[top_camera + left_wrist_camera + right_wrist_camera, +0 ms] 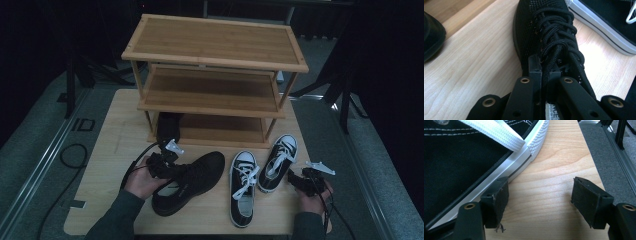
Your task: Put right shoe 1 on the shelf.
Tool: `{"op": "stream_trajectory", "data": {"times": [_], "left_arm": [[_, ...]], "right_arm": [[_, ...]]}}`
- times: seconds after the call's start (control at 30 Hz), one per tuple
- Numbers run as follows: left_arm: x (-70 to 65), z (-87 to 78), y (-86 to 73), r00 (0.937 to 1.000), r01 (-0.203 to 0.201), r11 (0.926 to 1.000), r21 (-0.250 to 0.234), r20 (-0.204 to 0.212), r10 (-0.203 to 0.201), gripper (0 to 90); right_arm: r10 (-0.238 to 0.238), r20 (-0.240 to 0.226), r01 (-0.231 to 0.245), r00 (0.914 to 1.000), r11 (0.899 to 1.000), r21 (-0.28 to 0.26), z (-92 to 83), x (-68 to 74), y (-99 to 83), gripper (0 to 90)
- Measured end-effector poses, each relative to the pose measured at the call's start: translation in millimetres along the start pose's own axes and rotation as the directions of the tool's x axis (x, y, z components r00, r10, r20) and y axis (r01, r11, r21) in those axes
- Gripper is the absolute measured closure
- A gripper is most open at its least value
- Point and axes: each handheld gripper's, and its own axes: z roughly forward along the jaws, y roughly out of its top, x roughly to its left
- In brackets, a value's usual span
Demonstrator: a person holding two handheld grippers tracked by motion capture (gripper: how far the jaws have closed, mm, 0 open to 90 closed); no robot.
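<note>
A black mesh sneaker (192, 180) lies on the wooden table (112, 145), toe pointing right and away. My left gripper (172, 167) is at its lacing; in the left gripper view the gripper (545, 71) is shut, pads pinching the black laces (554, 42) near the tongue. Two black canvas sneakers with white laces (244, 187) (277, 162) lie to the right. My right gripper (296, 180) rests on the table, open; in the right gripper view the gripper (539, 197) has bare wood between its pads, with the left pad beside the white sole of a canvas sneaker (461, 160).
A three-tier bamboo shoe rack (215, 42) stands at the back of the table. Another black shoe (169, 125) sits at the left end of its lowest shelf, also in the left gripper view (431, 37). The table's right edge (596, 170) runs close to my right gripper.
</note>
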Motion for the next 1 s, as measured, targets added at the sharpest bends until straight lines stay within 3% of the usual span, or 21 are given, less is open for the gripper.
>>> {"op": "stream_trajectory", "data": {"times": [0.5,1.0], "left_arm": [[9.7,-1.7,2.9,0.9992,0.038,0.9991,-0.021,-0.015,-0.039,86.9],[21.9,-6.4,16.9,0.9935,0.103,0.9919,-0.075,-0.041,-0.106,86.8]], "right_arm": [[0.000,0.000,0.000,1.0000,1.000,0.000,0.0,0.0,0.0,29.6],[0.001,0.000,-0.001,1.0000,1.000,0.000,0.0,0.0,0.0,29.6]]}}
